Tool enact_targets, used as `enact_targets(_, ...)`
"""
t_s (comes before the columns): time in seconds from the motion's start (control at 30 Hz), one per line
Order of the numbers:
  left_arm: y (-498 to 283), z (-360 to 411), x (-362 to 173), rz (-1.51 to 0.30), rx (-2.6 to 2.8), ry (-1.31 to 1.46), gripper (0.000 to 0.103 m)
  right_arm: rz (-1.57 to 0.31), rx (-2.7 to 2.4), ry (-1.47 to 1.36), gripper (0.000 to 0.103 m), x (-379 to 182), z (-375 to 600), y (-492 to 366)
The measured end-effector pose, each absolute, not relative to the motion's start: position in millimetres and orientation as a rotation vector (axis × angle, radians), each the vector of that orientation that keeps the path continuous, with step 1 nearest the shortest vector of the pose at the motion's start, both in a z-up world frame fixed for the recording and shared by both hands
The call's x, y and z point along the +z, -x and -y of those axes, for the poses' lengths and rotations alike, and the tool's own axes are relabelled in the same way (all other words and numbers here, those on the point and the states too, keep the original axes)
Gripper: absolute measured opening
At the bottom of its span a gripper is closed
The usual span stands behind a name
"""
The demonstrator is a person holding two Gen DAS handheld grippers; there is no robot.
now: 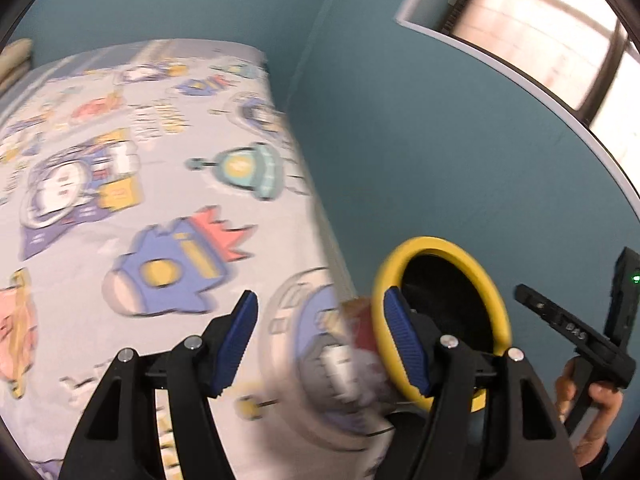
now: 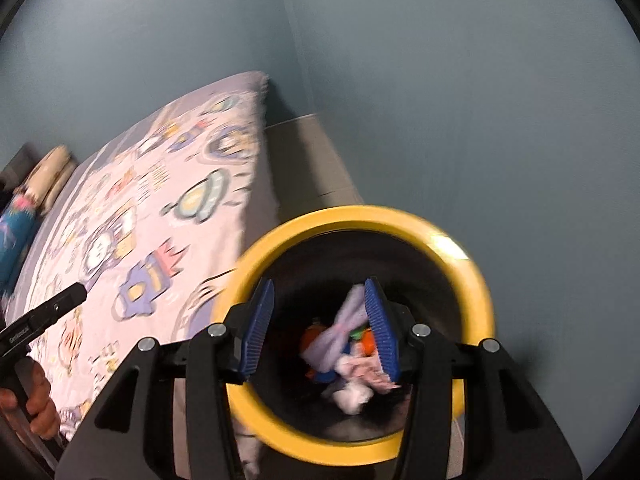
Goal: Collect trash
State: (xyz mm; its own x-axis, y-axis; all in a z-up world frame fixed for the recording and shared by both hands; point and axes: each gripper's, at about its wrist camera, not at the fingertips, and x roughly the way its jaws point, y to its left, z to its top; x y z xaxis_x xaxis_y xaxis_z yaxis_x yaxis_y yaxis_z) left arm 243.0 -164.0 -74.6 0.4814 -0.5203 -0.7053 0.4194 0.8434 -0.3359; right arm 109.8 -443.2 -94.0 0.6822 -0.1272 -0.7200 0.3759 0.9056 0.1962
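A black bin with a yellow rim (image 2: pixel 360 216) stands on the floor beside the bed. Inside it lie crumpled pale lilac and white scraps (image 2: pixel 352 344) with orange and blue bits. My right gripper (image 2: pixel 320 292) hangs open over the bin's mouth, and nothing is pressed between its blue pads. My left gripper (image 1: pixel 320 308) is open over the bed's edge, just left of the bin (image 1: pixel 440 248), with empty jaws. A blurred reddish patch (image 1: pixel 360 328) shows by its right finger; I cannot tell what it is.
The bed carries a cartoon-print sheet (image 1: pixel 140 200) that fills the left of both views. Pillows (image 2: pixel 52 168) and a blue patterned item (image 2: pixel 16 232) lie at its far end. Teal walls meet in a corner behind. A window (image 1: pixel 560 40) is at the upper right. Hands (image 2: pixel 36 400) grip each tool.
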Motion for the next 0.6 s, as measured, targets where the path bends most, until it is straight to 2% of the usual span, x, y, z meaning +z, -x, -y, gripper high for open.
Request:
enact_targets(0.13, -242.3, 109.1, -82.6, -0.901, -0.476, 0.146, 0.062, -0.801, -0.176, -0.291, 0.046, -91.9, 388.4, -130.4)
enact_targets(0.2, -238.1, 79.4, -84.9, -0.89, -0.419, 0.152, 0.062, -0.807, -0.127, -0.27, 0.052, -91.1, 362.3, -138.4)
enact_targets(0.33, -228.6, 32.1, -89.6, -0.876, -0.353, 0.169, 0.063, -0.81, -0.065, -0.231, 0.057, -90.0, 314.5, -148.7)
enact_targets(0.4, -220.7, 13.8, -93.7, -0.869, -0.323, 0.174, 0.067, -0.813, -0.05, -0.22, 0.06, -92.3, 296.8, -150.7)
enact_targets(0.6, -185.9, -29.3, -112.6, -0.857, -0.262, 0.179, 0.068, -0.814, -0.04, -0.207, 0.069, -111.1, 260.2, -138.1)
